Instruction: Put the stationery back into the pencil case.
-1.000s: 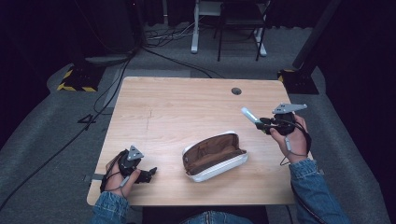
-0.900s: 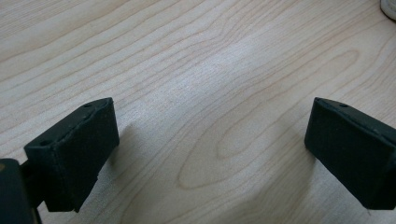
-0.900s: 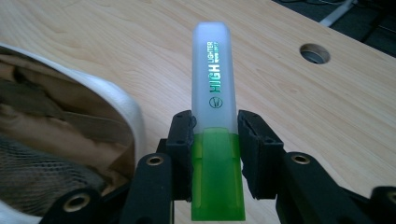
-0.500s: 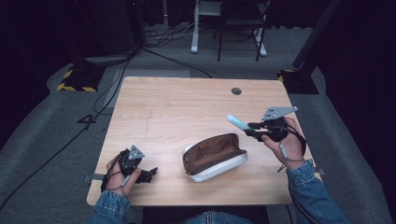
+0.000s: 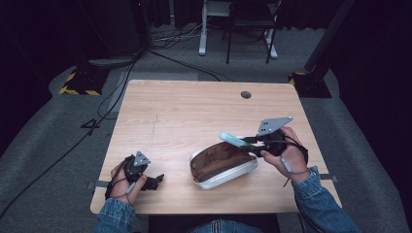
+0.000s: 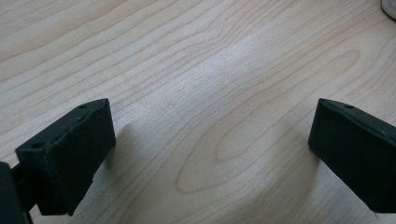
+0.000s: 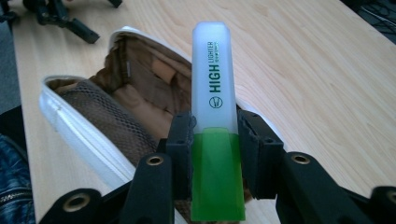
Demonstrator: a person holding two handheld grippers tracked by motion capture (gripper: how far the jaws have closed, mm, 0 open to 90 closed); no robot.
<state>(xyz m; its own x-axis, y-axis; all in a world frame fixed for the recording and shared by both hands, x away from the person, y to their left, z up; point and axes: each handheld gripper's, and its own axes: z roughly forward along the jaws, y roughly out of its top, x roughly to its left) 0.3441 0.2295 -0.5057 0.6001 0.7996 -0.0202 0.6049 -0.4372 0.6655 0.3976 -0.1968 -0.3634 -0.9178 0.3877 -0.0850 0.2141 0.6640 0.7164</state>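
Between the two black jaws of the right gripper (image 7: 215,140) sits a green highlighter pen with a frosted white cap (image 7: 215,126), clamped at the seam where cap meets green barrel, cap end pointing away from the hand. On the cap the printed word "HIGH LIGHTER" reads along its length. Seen from the high view, the right gripper (image 5: 245,141) hangs above the right end of an open white pencil case with a brown lining (image 5: 221,165), and the highlighter pen (image 5: 232,140) juts out to the left over the case's mouth, clear of the lining. Just beyond the pen, the right gripper view shows the pencil case (image 7: 88,123) gaping, its mesh pocket and tan fabric pockets exposed, its white shell resting on the light wooden surface (image 7: 327,84).

Over at the near left corner of the surface (image 5: 194,107), the left gripper (image 5: 156,180) lies low in the person's left hand, well apart from the case. Its own view shows both black padded jaws standing wide apart with bare wood grain between them, gripping nothing. A small round hole (image 5: 246,94) marks the far side of the surface, and beyond it a dark floor with cables and the legs of a white stand (image 5: 204,29).
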